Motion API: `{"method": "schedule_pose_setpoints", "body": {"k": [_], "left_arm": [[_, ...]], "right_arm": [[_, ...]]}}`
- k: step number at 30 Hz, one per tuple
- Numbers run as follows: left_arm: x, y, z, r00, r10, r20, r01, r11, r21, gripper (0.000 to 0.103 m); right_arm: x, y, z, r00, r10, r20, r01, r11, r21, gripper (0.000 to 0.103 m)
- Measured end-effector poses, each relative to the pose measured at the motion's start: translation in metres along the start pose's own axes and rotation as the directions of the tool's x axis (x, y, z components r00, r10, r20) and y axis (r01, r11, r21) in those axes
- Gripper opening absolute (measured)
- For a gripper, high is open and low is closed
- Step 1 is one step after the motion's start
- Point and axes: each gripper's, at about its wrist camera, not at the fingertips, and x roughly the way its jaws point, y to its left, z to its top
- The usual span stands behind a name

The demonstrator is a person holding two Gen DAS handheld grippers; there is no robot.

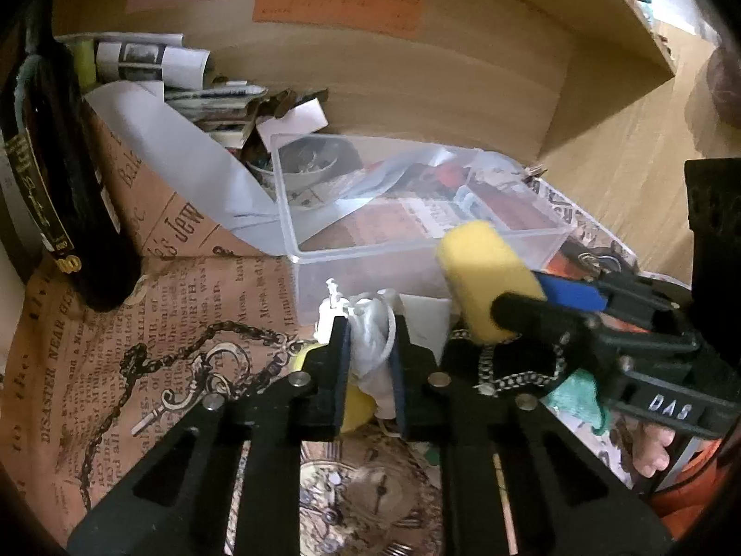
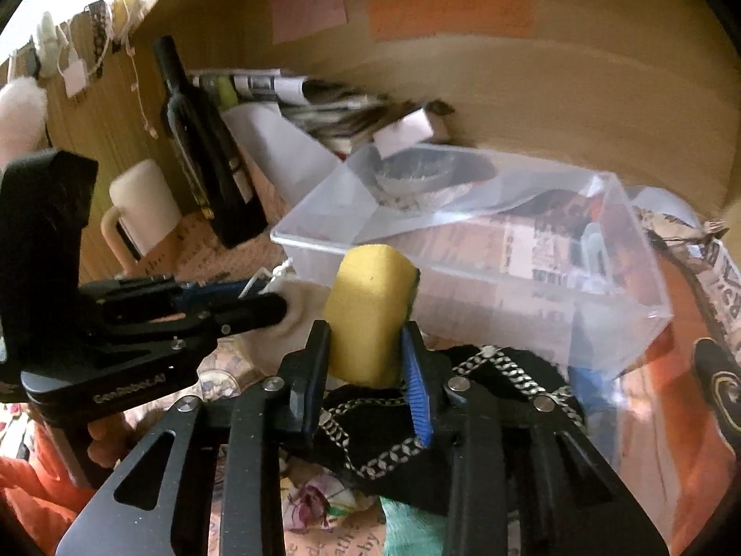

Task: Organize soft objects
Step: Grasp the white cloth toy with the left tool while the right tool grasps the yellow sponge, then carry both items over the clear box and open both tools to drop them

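Currently mid-carry: right gripper (image 2: 366, 361) clamped on yellow sponge (image 2: 368, 310), left gripper (image 1: 368, 361) clamped on white pouch (image 1: 370, 338); next, drop both into clear bin (image 2: 602, 324) centre-frame.

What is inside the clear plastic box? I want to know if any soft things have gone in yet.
The clear plastic box looks empty; only printed paper shows through its floor. The yellow sponge is outside it, in the right gripper.

Both wrist cameras look forward along their own fingers, close and low over the counter (image 1: 116, 370), toward the wooden back wall (image 1: 417, 69); each catches the other claw alongside, and both share the clear plastic box (image 2: 486, 250) and dark bottle (image 2: 204, 153)
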Motion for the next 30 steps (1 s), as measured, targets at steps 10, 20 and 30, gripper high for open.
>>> {"method": "schedule_pose_setpoints", "body": {"k": [10,20,30], "left_arm": [[-0.041,-0.019,0.015,0.993,0.023,0.114,-0.024,1.0,0.014,0.011],[-0.064,-0.03,0.059,0.97,0.031,0.241,-0.041,0.998,0.037,0.011],[-0.031,-0.025,0.098,0.973,0.043,0.228,-0.049,0.999,0.021,0.011]], "right_arm": [[-0.049,-0.016,0.009,0.987,-0.059,0.147,0.055,0.998,0.033,0.028],[-0.078,-0.041,0.022,0.963,-0.112,0.244,0.099,0.993,0.063,0.028],[-0.065,-0.064,0.046,0.959,-0.16,0.233,0.152,0.987,0.051,0.028]]}}
